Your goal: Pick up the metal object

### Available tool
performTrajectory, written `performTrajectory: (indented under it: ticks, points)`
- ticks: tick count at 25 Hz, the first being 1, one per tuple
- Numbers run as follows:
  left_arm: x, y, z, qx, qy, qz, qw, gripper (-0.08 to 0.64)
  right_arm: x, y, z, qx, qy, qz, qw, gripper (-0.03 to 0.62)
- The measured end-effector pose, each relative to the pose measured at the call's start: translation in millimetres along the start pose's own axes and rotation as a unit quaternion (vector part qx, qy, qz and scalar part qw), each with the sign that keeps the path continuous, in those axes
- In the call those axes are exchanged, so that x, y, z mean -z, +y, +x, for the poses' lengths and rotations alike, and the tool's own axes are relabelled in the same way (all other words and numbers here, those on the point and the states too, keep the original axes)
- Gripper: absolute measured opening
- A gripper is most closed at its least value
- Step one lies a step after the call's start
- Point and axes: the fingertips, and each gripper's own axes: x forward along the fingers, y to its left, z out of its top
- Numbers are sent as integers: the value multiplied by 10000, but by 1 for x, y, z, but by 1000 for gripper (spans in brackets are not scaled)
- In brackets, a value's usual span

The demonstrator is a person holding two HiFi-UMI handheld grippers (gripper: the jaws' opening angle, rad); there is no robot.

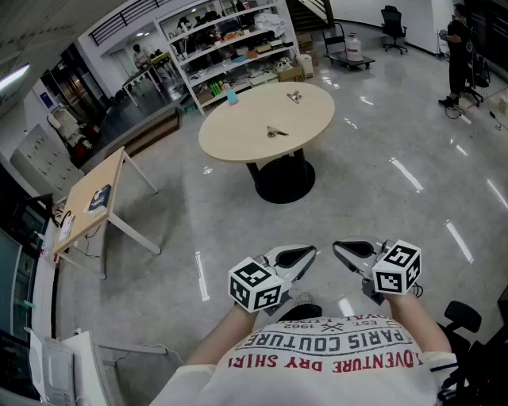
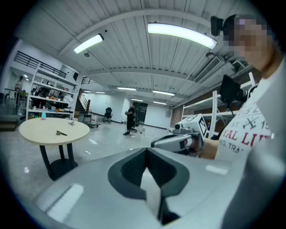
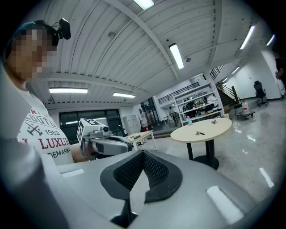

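Left gripper (image 1: pixel 305 255) and right gripper (image 1: pixel 343 247) sit close at the person's chest, jaws pressed together on nothing, tips facing each other. Well ahead of the jaws, the metal object (image 1: pixel 276 132) lies mid-way on the round surface (image 1: pixel 230 143) — a second metal piece (image 1: pixel 294 97) beyond it

Counts: 2 tongs, left tongs (image 1: pixel 300 257) and right tongs (image 1: pixel 349 250). 1 round surface (image 1: pixel 230 143). On it, 2 metal bits: centre metal object (image 1: pixel 277 132) and far metal object (image 1: pixel 294 97), plus 1 blue bottle (image 1: pixel 232 97) at its far-left rim. Left of the round surface: 1 rectangular surface (image 1: pixel 83 218) carrying 1 dark flat item (image 1: pixel 99 198). Behind the round surface: 1 shelf rack (image 1: pixel 226 44). Far right of it: 1 person (image 1: pixel 458 47), 1 office chair (image 1: pixel 391 24).
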Motion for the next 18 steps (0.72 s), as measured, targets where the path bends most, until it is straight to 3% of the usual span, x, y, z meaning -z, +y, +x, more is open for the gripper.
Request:
performTrajectory:
  ticks: [7, 14, 18]
  points:
    - [-2, 109, 24, -98, 57, -122, 9999, 2, -14, -76, 76, 7, -3, 69, 10000, 0]
    - [-35, 282, 67, -39, 35, -198, 9998, 3, -61, -202, 200, 79, 36, 227, 9997, 0]
    - [-74, 380, 83, -98, -135, -114, 9998, 3, -116, -274, 268, 172, 131, -69, 9997, 0]
